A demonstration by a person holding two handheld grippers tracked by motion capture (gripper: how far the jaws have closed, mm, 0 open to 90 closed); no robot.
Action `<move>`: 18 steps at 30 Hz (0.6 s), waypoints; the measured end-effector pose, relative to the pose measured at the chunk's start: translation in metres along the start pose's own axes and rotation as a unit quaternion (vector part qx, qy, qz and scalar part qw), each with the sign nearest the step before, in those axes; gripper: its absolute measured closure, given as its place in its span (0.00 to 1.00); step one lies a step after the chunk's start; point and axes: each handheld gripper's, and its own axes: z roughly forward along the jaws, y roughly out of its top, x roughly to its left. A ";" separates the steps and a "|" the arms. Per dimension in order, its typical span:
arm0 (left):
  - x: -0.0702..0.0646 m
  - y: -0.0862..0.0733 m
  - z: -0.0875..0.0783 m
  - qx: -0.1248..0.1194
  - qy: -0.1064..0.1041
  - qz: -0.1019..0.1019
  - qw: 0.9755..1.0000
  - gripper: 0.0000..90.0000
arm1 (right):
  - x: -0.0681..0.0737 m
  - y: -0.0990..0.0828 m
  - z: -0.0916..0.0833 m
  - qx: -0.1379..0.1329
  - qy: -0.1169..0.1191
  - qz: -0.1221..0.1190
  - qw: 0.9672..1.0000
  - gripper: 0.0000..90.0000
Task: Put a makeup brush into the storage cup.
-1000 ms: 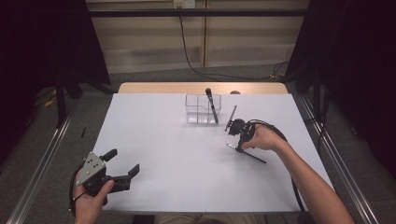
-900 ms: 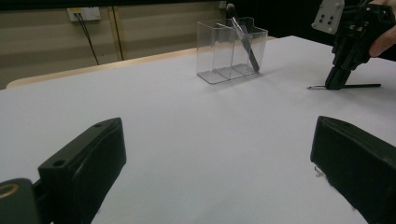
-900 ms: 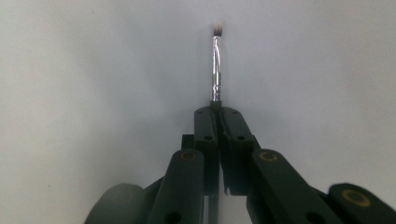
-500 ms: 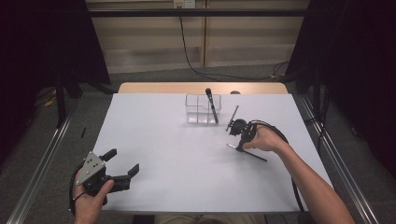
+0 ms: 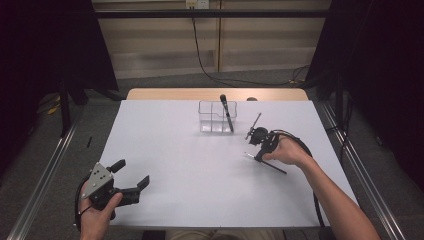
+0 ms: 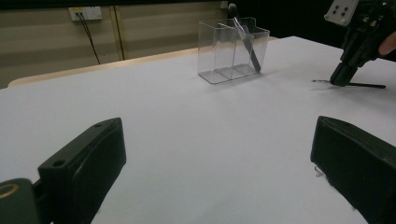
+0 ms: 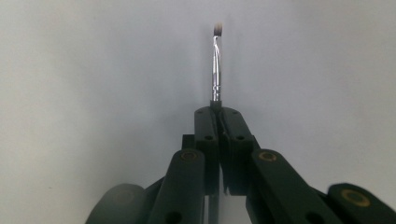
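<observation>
A thin brush (image 5: 272, 167) with a silver ferrule (image 7: 215, 70) lies flat on the white table (image 5: 175, 150) at the right. My right gripper (image 5: 256, 157) points down at it and is shut on its handle, with the bristle end sticking out past the closed jaws (image 7: 218, 112). From the left gripper view, the right gripper (image 6: 343, 77) stands on the brush (image 6: 366, 85). My left gripper (image 5: 131, 173) rests at the front left, open, with nothing between its fingers (image 6: 88, 163).
A clear divided box (image 5: 212, 117) stands at the back middle with a black brush (image 5: 226, 112) leaning in its right compartment; the box (image 6: 229, 51) is also ahead of the left gripper. A thin dark stick (image 5: 255, 122) lies just right of the box.
</observation>
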 end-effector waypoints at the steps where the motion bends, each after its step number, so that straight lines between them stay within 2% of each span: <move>1: 0.000 0.000 0.000 0.000 0.001 0.000 1.000 0.04 | 0.000 -0.001 -0.002 -0.005 -0.001 0.003 1.000 0.97; 4: 0.000 0.000 0.000 -0.001 0.000 0.000 1.000 0.04 | -0.002 -0.004 -0.010 -0.027 -0.007 0.012 1.000 0.97; 6: 0.000 0.000 0.000 0.000 0.001 -0.003 1.000 0.04 | -0.003 -0.006 -0.014 -0.047 -0.003 0.021 0.999 0.97; 11: 0.000 0.000 0.000 0.000 0.001 0.000 1.000 0.04 | -0.004 -0.010 -0.022 -0.093 -0.002 0.034 0.995 0.97; 13: 0.000 0.000 0.000 -0.003 0.002 -0.001 1.000 0.04 | -0.003 -0.011 -0.024 -0.102 -0.009 0.036 0.994 0.97; 14: 0.001 0.000 0.000 -0.005 0.002 -0.002 1.000 0.04 | -0.004 -0.012 -0.026 -0.107 -0.006 0.039 0.993 0.97; 18: 0.001 0.000 -0.001 -0.005 0.003 -0.001 1.000 0.04 | -0.006 -0.016 -0.031 -0.136 -0.005 0.055 0.989 0.97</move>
